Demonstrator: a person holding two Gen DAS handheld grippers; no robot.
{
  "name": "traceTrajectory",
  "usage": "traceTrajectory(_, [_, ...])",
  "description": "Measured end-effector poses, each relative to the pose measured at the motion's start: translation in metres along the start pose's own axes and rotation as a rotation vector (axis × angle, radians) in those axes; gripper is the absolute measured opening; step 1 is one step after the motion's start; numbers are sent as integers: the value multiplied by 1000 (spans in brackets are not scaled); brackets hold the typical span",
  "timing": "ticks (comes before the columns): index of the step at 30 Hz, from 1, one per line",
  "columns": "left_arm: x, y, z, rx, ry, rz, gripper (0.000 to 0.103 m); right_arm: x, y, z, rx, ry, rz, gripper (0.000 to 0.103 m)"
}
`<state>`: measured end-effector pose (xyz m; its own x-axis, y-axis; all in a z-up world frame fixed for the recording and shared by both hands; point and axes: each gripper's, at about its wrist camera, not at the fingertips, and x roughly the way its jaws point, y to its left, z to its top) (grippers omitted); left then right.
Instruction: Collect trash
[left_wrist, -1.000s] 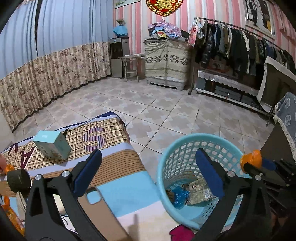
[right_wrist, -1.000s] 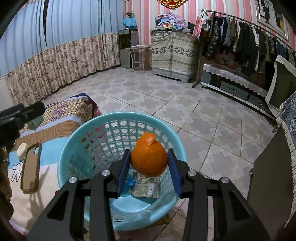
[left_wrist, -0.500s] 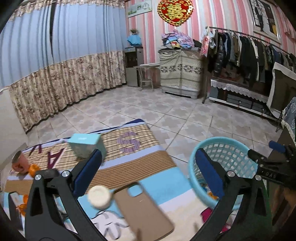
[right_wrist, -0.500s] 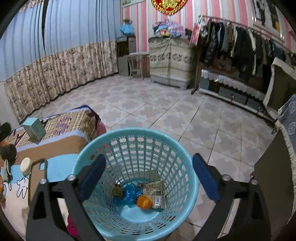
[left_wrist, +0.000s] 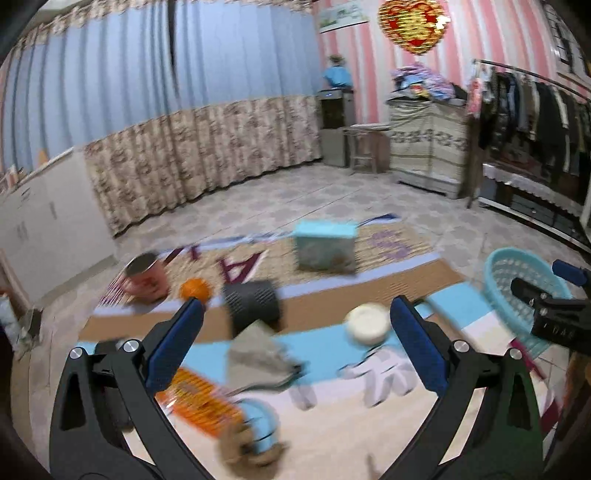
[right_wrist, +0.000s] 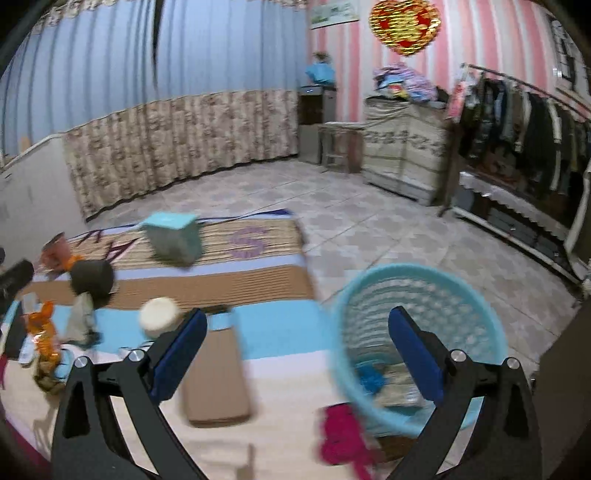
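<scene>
right claw – spread, empty, orange released | orange now in basket, hidden, far right | left claw – spread over wrapper – next pick

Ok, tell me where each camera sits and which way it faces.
Left wrist: rides the left gripper, tilted down at the cluttered mat; its open fingers show, and the right gripper's tip at the right edge.
Right wrist: rides the right gripper, facing mat and basket; open fingers show.
Shared: teal box, basket, curtain.
</scene>
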<state>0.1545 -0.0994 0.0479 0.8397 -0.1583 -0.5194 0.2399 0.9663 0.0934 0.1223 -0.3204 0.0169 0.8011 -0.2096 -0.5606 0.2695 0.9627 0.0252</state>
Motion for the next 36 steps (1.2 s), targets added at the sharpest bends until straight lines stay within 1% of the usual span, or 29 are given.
traceTrajectory(2, [6, 25, -17, -34, 38, 21, 98, 1, 25, -5, -8, 4, 43, 97])
traceTrajectory(4, [12, 43, -32, -61, 74, 38, 98, 3, 46, -10, -39, 11, 66, 97])
traceTrajectory(5, [16, 54, -41, -84, 100, 48, 98, 5, 57, -13, -62, 19, 71, 97])
traceTrajectory(8, [22, 73, -61, -144, 132, 45, 98, 10, 76, -17, -83, 28, 69, 97])
traceTrajectory(11, [27, 79, -76, -159, 158, 31, 98, 18, 85, -19, -84, 40, 78, 97])
traceTrajectory(14, [31, 71, -94, -141, 184, 29, 98, 26, 93, -24, -123, 41, 60, 97])
traceTrajectory(17, [41, 65, -105, -120, 226, 17, 97, 33, 88, -29, -110, 50, 53, 97])
traceTrajectory(19, [41, 66, -107, -123, 225, -1, 86, 35, 83, -28, -87, 60, 61, 97])
traceTrajectory(20, [43, 64, -108, -123, 232, -23, 84, 36, 79, -27, -74, 61, 66, 97])
traceTrajectory(21, [43, 63, -109, -119, 238, -40, 76, 38, 78, -26, -70, 61, 66, 97])
traceTrajectory(22, [44, 61, -110, -113, 248, -58, 65, 38, 77, -26, -66, 62, 64, 97])
traceTrajectory(23, [46, 58, -112, -104, 261, -71, 59, 39, 74, -25, -61, 61, 61, 97])
traceTrajectory(24, [48, 55, -114, -91, 276, -83, 46, 39, 73, -25, -56, 61, 59, 97])
traceTrajectory(25, [51, 53, -115, -81, 288, -95, 37, 40, 72, -25, -53, 61, 59, 97])
traceTrajectory(28, [49, 53, -113, -80, 281, -95, 35, 41, 72, -26, -51, 62, 58, 96])
traceTrajectory(32, [31, 61, -92, -103, 190, -97, 35, 42, 72, -26, -48, 61, 63, 97])
traceTrajectory(34, [27, 68, -74, -94, 142, -62, 35, 44, 72, -26, -47, 61, 68, 97])
traceTrajectory(36, [29, 78, -57, -106, 126, -23, 35, 48, 76, -26, -52, 65, 73, 96])
